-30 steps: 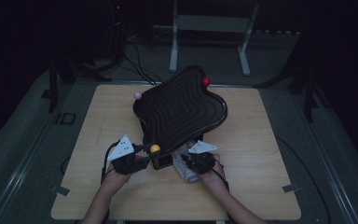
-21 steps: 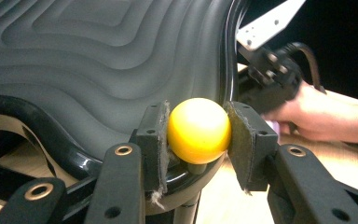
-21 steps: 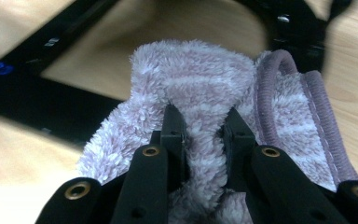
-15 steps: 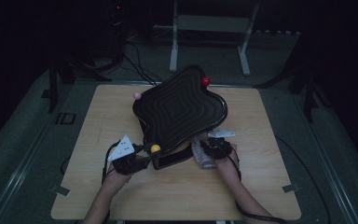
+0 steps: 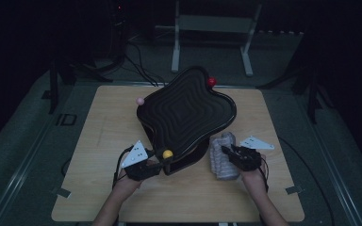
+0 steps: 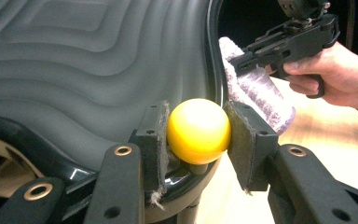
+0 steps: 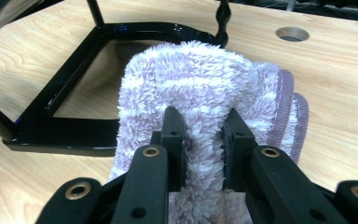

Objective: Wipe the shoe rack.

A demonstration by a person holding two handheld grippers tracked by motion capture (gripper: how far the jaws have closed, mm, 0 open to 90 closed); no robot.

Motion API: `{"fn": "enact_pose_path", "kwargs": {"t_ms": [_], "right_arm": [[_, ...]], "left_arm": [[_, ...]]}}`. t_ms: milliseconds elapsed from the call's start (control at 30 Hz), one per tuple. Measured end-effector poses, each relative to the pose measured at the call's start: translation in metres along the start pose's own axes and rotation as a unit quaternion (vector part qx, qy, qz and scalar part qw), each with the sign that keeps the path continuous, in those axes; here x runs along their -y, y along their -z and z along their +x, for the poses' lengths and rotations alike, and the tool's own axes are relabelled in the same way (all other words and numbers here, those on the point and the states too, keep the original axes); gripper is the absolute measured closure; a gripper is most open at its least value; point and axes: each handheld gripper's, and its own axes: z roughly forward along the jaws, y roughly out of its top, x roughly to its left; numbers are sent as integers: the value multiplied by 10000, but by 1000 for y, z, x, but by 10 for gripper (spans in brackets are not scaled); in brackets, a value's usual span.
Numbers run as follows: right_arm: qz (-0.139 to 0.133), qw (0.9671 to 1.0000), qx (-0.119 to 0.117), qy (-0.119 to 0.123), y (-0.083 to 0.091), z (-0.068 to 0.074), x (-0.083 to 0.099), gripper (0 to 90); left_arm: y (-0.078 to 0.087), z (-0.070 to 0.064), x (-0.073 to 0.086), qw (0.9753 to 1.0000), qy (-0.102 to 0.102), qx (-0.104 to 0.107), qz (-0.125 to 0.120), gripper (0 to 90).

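Closest in, left gripper (image 6: 196, 135) clamped on the yellow ball knob (image 6: 198, 130) at the near corner of the black wavy tray (image 5: 186, 113), pads squeezing it from both sides. Best kept firm and level there, steadying the tray while wiping goes on. Right gripper (image 7: 204, 128) pinched shut on a fold of the fluffy lilac cloth (image 7: 214, 93), which rests on the wooden table (image 5: 99, 136) just beside the tray's right edge and near the black frame (image 7: 74, 126) under it. Probably wise to lift the cloth over the rim, press it flat, and follow the ridges rather than cross them. Farther off, pink knob (image 5: 140, 100) and red knob (image 5: 211, 81) at the far corners. Hard to judge: any dirt on the dark surface, how the frame joins the tray, background lost in darkness.
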Motion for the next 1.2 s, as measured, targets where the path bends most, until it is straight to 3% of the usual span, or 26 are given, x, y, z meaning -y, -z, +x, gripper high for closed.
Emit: {"fn": "enact_pose_path", "kwargs": {"t_ms": [133, 367, 867, 967, 1100, 1200], "right_arm": [[-42, 9999, -35, -149, 20, -4, 8, 750], [-74, 9998, -65, -165, 37, -4, 16, 751], [-186, 9994, -67, -298, 45, -9, 18, 750], [-218, 9992, -86, -318, 48, -9, 17, 751], [-291, 9991, -132, -288, 55, -6, 15, 750], [-400, 9986, -212, -257, 64, -1, 10, 750]], "left_arm": [[-8, -9, -2, 9999, -64, 154, 15, 601], [-21, -21, -7, 9993, -150, 327, 46, 600], [-57, -51, -18, 9969, -285, 715, 131, 579], [-50, -50, -23, 9972, -290, 681, 69, 552], [-21, -33, -34, 9986, -237, 405, -228, 532], [0, -14, -38, 9991, -282, -104, -298, 514]]}}
